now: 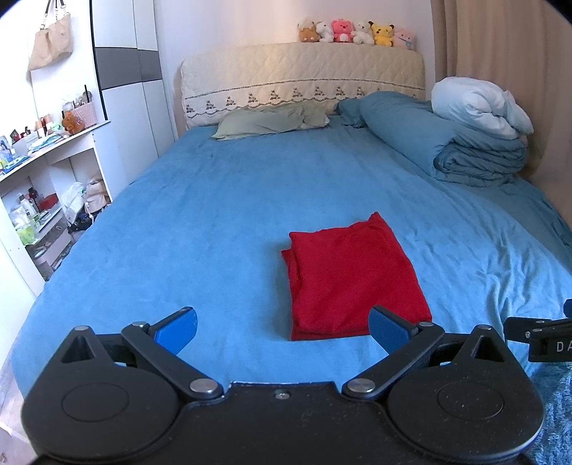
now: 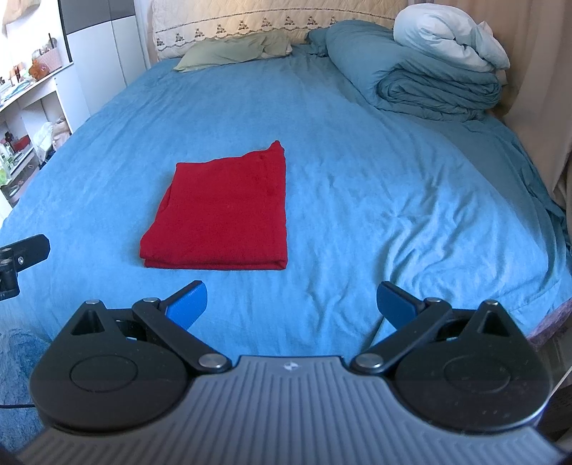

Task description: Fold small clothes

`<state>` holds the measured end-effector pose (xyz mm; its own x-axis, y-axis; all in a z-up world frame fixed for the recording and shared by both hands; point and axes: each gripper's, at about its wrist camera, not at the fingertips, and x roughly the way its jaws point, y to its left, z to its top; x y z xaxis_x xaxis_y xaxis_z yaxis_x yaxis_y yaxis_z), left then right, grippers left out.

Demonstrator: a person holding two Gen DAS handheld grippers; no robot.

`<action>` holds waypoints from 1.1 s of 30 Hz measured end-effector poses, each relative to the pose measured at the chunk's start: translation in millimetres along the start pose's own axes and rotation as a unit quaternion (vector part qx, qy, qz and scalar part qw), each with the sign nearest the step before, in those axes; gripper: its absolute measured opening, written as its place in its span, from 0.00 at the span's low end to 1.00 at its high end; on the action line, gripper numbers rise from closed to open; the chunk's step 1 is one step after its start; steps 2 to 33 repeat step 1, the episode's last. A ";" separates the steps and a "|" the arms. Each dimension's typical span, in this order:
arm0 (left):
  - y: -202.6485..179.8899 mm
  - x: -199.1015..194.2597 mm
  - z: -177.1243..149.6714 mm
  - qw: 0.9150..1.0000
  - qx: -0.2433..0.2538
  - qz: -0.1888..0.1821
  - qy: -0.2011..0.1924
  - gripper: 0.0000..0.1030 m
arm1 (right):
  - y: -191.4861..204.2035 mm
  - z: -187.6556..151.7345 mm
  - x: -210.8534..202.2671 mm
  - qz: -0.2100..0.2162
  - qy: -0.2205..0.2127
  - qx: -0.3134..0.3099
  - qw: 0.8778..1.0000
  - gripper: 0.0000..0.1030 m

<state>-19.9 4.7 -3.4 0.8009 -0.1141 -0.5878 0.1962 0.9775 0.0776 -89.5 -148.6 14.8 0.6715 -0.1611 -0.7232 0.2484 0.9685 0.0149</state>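
A red garment (image 1: 352, 279) lies folded into a neat rectangle on the blue bed sheet (image 1: 214, 221); it also shows in the right wrist view (image 2: 225, 211). My left gripper (image 1: 282, 329) is open and empty, held back from the garment's near edge. My right gripper (image 2: 291, 304) is open and empty, in front of and to the right of the garment. Part of the right gripper shows at the right edge of the left wrist view (image 1: 540, 334). Part of the left gripper shows at the left edge of the right wrist view (image 2: 21, 257).
A green pillow (image 1: 271, 120) and a rolled blue duvet (image 1: 447, 143) with a white quilt (image 1: 479, 107) on top lie at the head of the bed. Plush toys (image 1: 357, 32) line the headboard. A white shelf unit (image 1: 46, 186) stands at the left.
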 end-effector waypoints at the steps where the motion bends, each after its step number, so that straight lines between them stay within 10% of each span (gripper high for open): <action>1: 0.3 0.1 0.0 1.000 0.000 0.000 0.001 1.00 | -0.1 0.0 0.0 0.000 0.000 0.000 1.000 1.00; 33: 0.3 0.1 0.0 1.000 0.000 0.000 0.001 1.00 | -0.1 0.0 0.0 0.000 0.000 0.000 1.000 1.00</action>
